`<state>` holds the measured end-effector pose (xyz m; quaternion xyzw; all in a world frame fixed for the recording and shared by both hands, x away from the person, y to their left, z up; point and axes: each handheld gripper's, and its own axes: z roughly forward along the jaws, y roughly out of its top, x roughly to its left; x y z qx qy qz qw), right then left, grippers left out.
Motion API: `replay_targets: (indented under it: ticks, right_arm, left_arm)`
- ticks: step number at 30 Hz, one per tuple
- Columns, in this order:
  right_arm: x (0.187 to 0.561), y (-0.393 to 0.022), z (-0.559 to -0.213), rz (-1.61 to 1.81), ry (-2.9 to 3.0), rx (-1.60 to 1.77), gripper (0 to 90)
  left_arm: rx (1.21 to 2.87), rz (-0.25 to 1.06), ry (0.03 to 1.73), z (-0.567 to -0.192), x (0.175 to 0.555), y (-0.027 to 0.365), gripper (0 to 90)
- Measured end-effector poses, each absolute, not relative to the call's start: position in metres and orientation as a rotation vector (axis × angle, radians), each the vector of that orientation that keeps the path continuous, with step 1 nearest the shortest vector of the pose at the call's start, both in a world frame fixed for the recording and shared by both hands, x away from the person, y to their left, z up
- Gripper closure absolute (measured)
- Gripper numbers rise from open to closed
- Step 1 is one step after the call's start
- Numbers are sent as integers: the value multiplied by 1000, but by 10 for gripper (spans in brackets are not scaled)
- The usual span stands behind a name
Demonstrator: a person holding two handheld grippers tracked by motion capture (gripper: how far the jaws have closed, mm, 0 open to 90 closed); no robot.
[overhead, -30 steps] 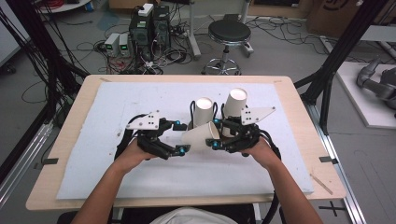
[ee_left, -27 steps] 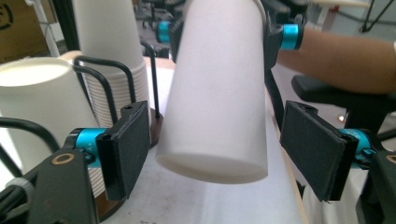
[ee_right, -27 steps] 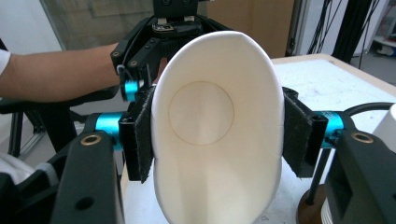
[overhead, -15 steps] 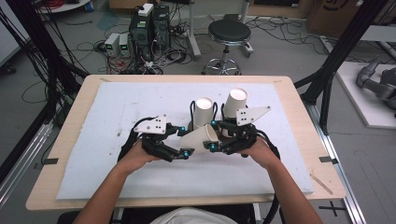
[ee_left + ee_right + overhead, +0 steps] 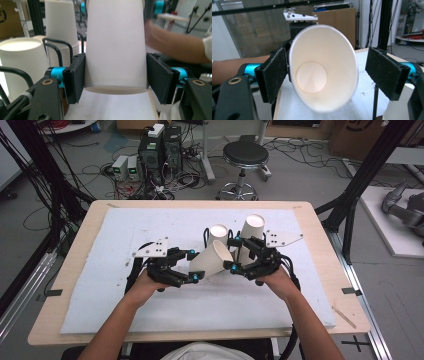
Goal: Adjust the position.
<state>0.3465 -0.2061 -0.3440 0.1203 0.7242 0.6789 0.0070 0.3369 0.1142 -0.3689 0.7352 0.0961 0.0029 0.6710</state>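
A white paper cup [image 5: 212, 260] lies on its side above the white mat, between the two grippers. My left gripper [image 5: 195, 266] is shut on its base end; in the left gripper view both black pads [image 5: 75, 77] press the cup [image 5: 115, 45], and these jaws have just been closing. My right gripper [image 5: 231, 254] faces the cup's mouth. In the right gripper view the open mouth [image 5: 322, 72] sits between the jaws. The left pad [image 5: 274, 75] touches the rim and the right pad stands off it. These jaws have just been opening.
Two upright stacks of white paper cups [image 5: 218, 232] [image 5: 252, 227] stand just behind the grippers, close to the right gripper's fingers. The white mat [image 5: 125, 225] covers a wooden table [image 5: 320, 235]. A stool [image 5: 245, 155] and electronics are on the floor beyond.
The left gripper's jaws have shut on the cup's base end. The right gripper's jaws have spread off the cup's rim. The cup has tipped slightly lower and leftward.
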Motion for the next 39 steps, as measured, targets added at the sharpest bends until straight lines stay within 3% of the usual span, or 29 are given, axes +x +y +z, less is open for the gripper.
replay_targets:
  ticks: [11, 13, 19, 28, 30, 33, 39]
  right_arm:
    - [344, -195, -349, 2123, 2304, 353, 185]
    - [344, -195, -349, 2119, 2309, 316, 262]
    - [344, -197, -349, 2110, 2343, 303, 323]
    - [346, -199, -349, 2130, 2362, 311, 355]
    - [346, -199, -349, 2128, 2362, 313, 355]
    - [346, -201, -348, 2118, 2359, 322, 355]
    - [347, -202, -345, 1997, 2405, 325, 355]
  left_arm:
    - [1633, -3, 188, -370, 335, 109, 349]
    - [1642, -1, 192, -371, 334, 107, 351]
    - [1673, 6, 179, -372, 334, 106, 360]
    - [1686, 6, 198, -372, 334, 104, 353]
    - [1693, 9, 209, -373, 334, 103, 336]
    - [1712, 19, 253, -373, 335, 104, 239]
    - [1765, 63, 250, -372, 335, 106, 224]
